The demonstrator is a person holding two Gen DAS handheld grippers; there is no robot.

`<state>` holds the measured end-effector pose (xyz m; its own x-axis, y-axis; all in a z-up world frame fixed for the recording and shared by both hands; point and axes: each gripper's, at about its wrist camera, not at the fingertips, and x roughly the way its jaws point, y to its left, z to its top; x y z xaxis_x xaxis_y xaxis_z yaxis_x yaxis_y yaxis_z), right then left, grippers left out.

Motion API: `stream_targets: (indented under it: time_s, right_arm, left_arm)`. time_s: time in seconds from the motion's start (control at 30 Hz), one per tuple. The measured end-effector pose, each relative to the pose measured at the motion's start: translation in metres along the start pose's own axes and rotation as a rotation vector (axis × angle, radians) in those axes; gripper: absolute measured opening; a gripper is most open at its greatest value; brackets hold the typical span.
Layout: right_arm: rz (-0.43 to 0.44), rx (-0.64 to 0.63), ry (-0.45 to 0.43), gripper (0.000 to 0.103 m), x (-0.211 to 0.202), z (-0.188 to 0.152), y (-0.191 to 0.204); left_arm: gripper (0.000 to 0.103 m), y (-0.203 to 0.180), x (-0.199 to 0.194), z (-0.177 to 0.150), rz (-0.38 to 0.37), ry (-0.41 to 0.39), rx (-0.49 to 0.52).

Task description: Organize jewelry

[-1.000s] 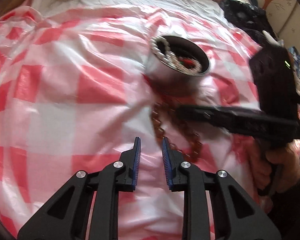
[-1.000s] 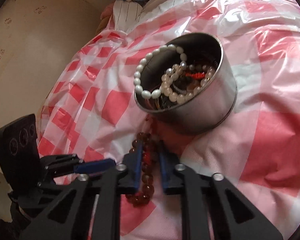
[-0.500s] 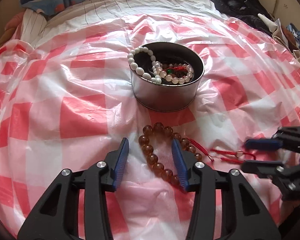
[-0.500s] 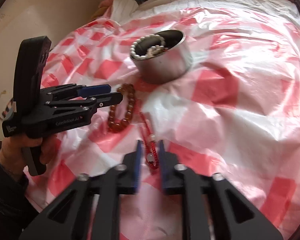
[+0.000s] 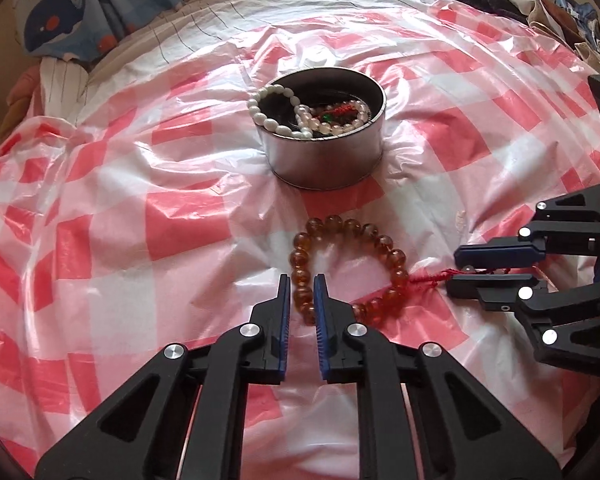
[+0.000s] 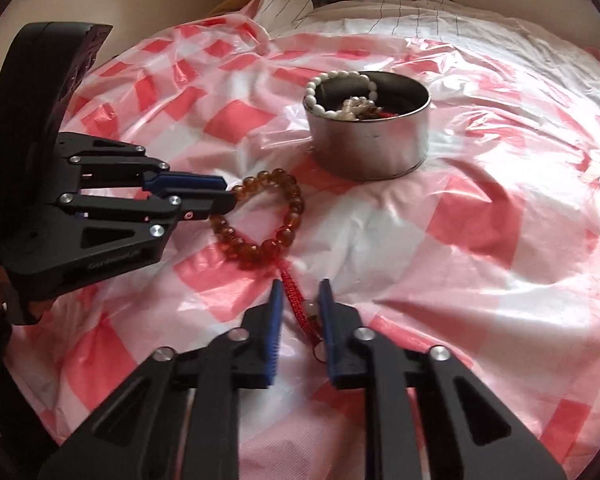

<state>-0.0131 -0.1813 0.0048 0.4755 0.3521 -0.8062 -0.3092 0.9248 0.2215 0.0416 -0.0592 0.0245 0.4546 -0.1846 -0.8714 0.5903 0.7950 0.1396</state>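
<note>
While the left tongs (image 5: 301, 285) pinch the amber bead bracelet (image 5: 346, 264), the half-open right tongs (image 6: 300, 294) straddle its red tassel (image 6: 298, 300) ungripped; lifting may snag the plastic sheet (image 5: 140, 216).

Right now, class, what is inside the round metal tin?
Inside the tin: a white bead bracelet draped over its rim, a pale bead bracelet, and red cord. Anything beneath them is hidden.
</note>
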Motion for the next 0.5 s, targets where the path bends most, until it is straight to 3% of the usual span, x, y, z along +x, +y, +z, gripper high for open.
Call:
stream_targets:
  time_s: [0.1,0.17,0.2,0.27,0.37,0.4,0.43,0.5]
  right_arm:
    - [-0.013,-0.019,-0.032,0.018,-0.005,0.000,0.004]
    - [-0.038,-0.029,-0.060,0.038,-0.010,0.001,0.007]
    - [-0.047,-0.033,-0.066,0.040,-0.010,0.001,0.008]
    - [-0.065,-0.046,-0.050,0.040,-0.007,0.001,0.009]
    - [-0.098,-0.064,-0.015,0.035,0.002,-0.001,0.010]
    - [-0.105,-0.062,-0.015,0.030,0.002,0.000,0.009]
    - [-0.114,-0.055,-0.014,0.017,0.001,0.000,0.007]
    - [-0.139,-0.011,-0.020,0.011,-0.001,0.001,-0.003]
  left_arm:
    - [0.011,0.005,-0.002,0.003,0.021,-0.019,-0.025]
    - [0.022,0.007,-0.003,0.005,0.014,-0.030,-0.040]
    - [0.027,0.008,-0.003,0.006,0.016,-0.038,-0.044]
    - [0.043,0.007,-0.002,0.008,0.025,-0.052,-0.042]
    - [0.048,0.002,0.006,0.012,0.036,-0.049,-0.027]
    - [0.048,0.000,0.010,0.013,0.042,-0.042,-0.016]
    - [0.047,-0.003,0.014,0.013,0.044,-0.031,-0.002]
    - [0.016,-0.009,0.022,0.012,0.018,0.014,0.022]
